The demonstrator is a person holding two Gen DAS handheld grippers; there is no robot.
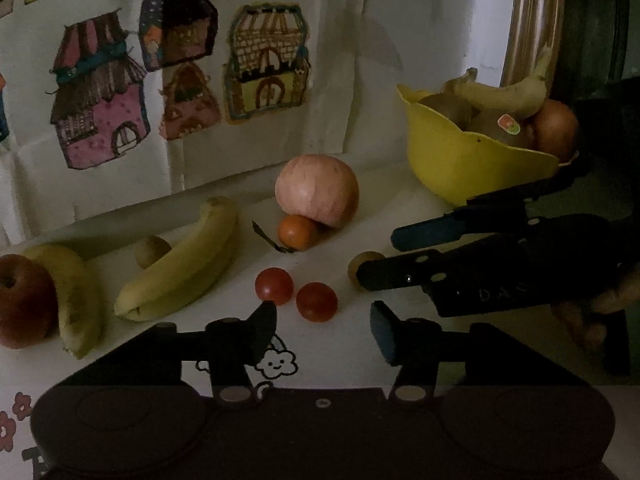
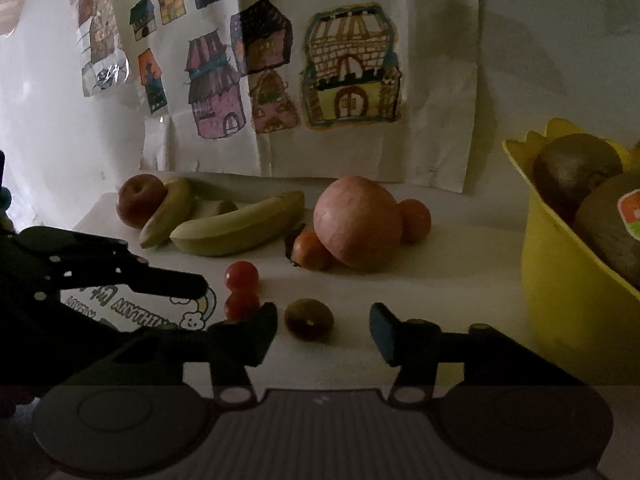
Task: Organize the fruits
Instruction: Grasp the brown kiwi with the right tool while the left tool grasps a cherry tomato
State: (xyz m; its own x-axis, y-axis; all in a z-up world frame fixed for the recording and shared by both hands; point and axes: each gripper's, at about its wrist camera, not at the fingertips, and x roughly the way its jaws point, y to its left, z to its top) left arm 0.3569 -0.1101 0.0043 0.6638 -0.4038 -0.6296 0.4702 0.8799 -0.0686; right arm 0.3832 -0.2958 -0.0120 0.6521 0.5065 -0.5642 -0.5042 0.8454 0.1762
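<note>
Fruit lies scattered on the white table (image 1: 352, 344) ahead of both hand-held grippers.

Left gripper (image 1: 324, 328): my jaws stand partly spread with nothing between the pads. Two cherry tomatoes sit just beyond the fingertips. The nearer-left tomato (image 1: 274, 285) is just ahead of my left finger; the second tomato (image 1: 317, 301) lies in line with the gap between the fingers, not touched by either pad. Farther ahead, the small orange (image 1: 296, 232) rests against the large pale apple (image 1: 317, 190). Ahead and to the left lie a long banana (image 1: 180, 268), a small round brown fruit (image 1: 152, 251) behind it, a second banana (image 1: 78, 300), and a red apple (image 1: 24, 300) at the far left edge. Ahead and to the right stands the yellow bowl (image 1: 464, 160), already loaded with a banana and brown fruit.

Right gripper (image 2: 323, 330): my jaws are likewise partly spread and grip nothing. A small brown fruit (image 2: 309, 319) lies on the table in line with the gap, just beyond the fingertips, nearer the left finger; I cannot tell whether it touches that pad. The bowl is close on my right, its wall beside my right finger. My left gripper enters this view from the left, low over the table near the tomatoes.
</note>
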